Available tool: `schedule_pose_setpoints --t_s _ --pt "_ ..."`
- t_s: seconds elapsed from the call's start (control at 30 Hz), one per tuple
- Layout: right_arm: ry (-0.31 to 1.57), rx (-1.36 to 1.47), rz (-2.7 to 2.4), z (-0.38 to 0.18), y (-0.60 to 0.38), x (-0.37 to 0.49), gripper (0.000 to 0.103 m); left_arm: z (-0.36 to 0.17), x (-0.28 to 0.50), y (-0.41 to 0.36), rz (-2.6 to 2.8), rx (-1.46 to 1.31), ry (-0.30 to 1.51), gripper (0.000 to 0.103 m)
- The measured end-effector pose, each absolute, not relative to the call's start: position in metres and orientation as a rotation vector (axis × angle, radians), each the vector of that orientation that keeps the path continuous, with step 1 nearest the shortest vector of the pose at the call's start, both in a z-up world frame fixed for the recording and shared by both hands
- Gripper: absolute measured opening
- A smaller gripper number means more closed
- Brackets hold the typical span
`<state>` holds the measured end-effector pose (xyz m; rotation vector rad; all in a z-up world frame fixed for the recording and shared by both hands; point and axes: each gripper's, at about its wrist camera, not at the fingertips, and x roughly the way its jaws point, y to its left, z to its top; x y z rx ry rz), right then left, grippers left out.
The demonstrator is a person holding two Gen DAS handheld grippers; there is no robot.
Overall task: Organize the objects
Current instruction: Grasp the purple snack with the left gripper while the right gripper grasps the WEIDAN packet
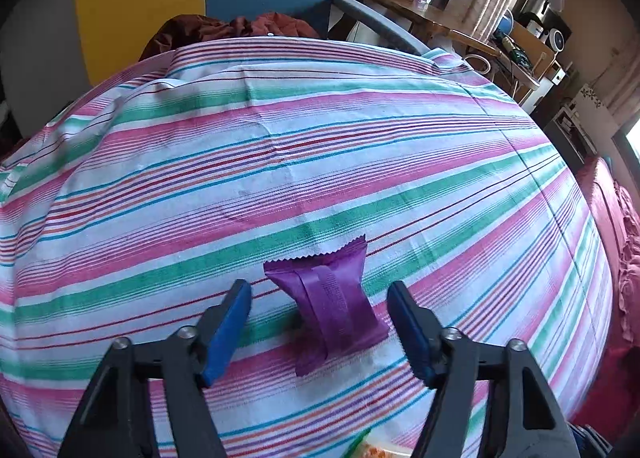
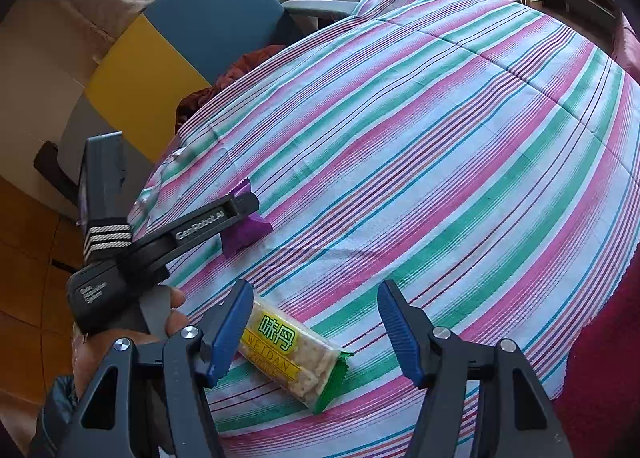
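While its blue-padded jaws stand spread, the left gripper (image 1: 320, 322) straddles a crinkled purple foil snack packet (image 1: 334, 300) lying on the pink, green and white striped tablecloth (image 1: 360, 145). Only the right wrist view shows the right gripper (image 2: 316, 332), also spread, with one blue pad (image 2: 230, 332) beside a clear cracker packet with yellow label and green ends (image 2: 292, 358). Beyond, a blue and yellow chair (image 2: 192, 37) holds rust-red cloth (image 2: 236, 73).

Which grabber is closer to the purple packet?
Left. The left gripper is open around the purple packet; the right gripper is open farther away, by the cracker packet.
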<state>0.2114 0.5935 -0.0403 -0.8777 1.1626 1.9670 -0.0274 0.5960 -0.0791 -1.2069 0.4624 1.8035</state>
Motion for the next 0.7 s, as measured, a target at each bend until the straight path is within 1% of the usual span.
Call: schedule_pose_setpoints --t_s 0.07,0.1,0.17,0.37,0.5,0.6,0.7 --pt "1.170 -0.893 1.972 -0.042 0.593 0.209 0.066 -0.083 -0.026 0.593 1.811 -1.163 0.488 0.042" --pt "1.172 -0.901 1.972 -0.043 0.593 0.208 0.066 -0.082 -0.025 0.588 1.808 -1.142 0.502 0.038" --pt "1.167 -0.923 1.976 -0.045 0.592 0.206 0.066 -0.081 -0.026 0.577 1.792 -1.130 0.485 0.034" --pt "1.146 -0.984 1.989 -0.049 0.588 0.198 0.066 -0.080 -0.029 0.528 1.810 -1.130 0.471 0.033" --pt "1.110 -1.054 2.005 -0.053 0.583 0.187 0.066 -0.077 -0.026 0.481 1.817 -1.167 0.457 0.032" --pt "1.063 -1.135 2.032 -0.058 0.576 0.172 0.066 -0.077 -0.017 0.444 1.827 -1.177 0.462 0.032" --pt "0.970 -1.237 2.056 -0.063 0.566 0.154 0.067 -0.077 -0.007 0.413 1.824 -1.186 0.439 0.032"
